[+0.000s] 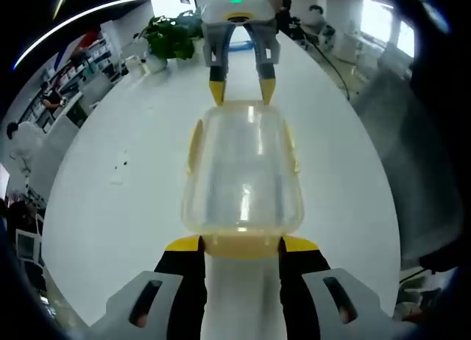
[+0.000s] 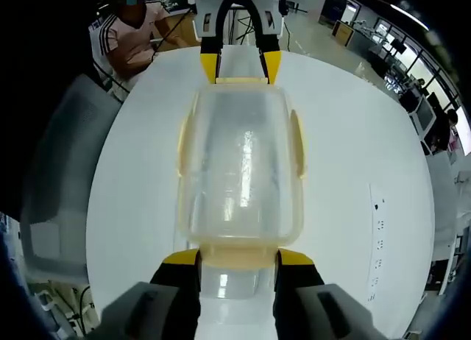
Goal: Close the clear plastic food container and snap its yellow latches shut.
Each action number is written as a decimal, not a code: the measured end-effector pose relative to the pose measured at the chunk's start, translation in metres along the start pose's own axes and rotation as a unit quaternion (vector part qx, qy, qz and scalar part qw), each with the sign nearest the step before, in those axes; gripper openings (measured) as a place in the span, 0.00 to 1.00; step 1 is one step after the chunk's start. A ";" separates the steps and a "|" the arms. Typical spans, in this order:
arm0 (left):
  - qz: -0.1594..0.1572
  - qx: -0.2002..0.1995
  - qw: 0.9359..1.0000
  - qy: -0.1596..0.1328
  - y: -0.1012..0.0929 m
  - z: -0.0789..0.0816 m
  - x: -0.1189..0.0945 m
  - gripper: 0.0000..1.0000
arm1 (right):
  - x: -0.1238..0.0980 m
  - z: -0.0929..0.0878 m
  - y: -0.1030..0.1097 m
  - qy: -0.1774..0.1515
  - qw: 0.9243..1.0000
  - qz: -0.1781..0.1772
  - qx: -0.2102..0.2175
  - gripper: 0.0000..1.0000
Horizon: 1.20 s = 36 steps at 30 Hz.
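Note:
The clear plastic container (image 1: 243, 171) lies lengthwise on the white table (image 1: 118, 207) with its lid on top. Pale yellow side latches (image 2: 297, 145) flare outward along both long edges. My left gripper (image 1: 241, 244) is open, and its yellow-tipped jaws straddle the end latch (image 1: 241, 246) nearest it. At the opposite end my right gripper (image 2: 237, 257) is open too, its jaws flanking that end's latch (image 2: 239, 255). Each gripper appears across the container in the other's view: the right gripper (image 1: 242, 91) and the left gripper (image 2: 240, 66).
A potted plant (image 1: 171, 37) stands at the table's far edge. A grey chair (image 2: 62, 200) sits beside the table, and a seated person (image 2: 129, 34) is beyond it. A power strip (image 2: 377, 222) lies on the table to one side.

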State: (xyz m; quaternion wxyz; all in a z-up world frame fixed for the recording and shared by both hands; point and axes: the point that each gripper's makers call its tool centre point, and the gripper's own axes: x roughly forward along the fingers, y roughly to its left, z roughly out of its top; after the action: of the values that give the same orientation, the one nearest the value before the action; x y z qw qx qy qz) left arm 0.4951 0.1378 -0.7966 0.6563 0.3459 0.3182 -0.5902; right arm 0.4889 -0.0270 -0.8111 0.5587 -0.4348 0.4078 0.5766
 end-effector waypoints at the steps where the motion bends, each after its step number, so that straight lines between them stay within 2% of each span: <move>1: 0.000 0.001 1.000 -0.001 0.000 0.001 0.001 0.34 | 0.000 -0.001 0.000 0.000 1.000 0.000 0.000 0.35; 36: -0.024 0.002 1.000 -0.019 -0.009 0.059 0.049 0.34 | -0.017 -0.074 0.012 0.040 0.999 0.006 0.021 0.36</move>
State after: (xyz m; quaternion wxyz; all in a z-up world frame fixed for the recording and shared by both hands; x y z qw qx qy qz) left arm 0.4916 0.0608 -0.8048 0.6467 0.3283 0.3130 -0.6132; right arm 0.4805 -0.1035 -0.8162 0.5474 -0.4432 0.4442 0.5537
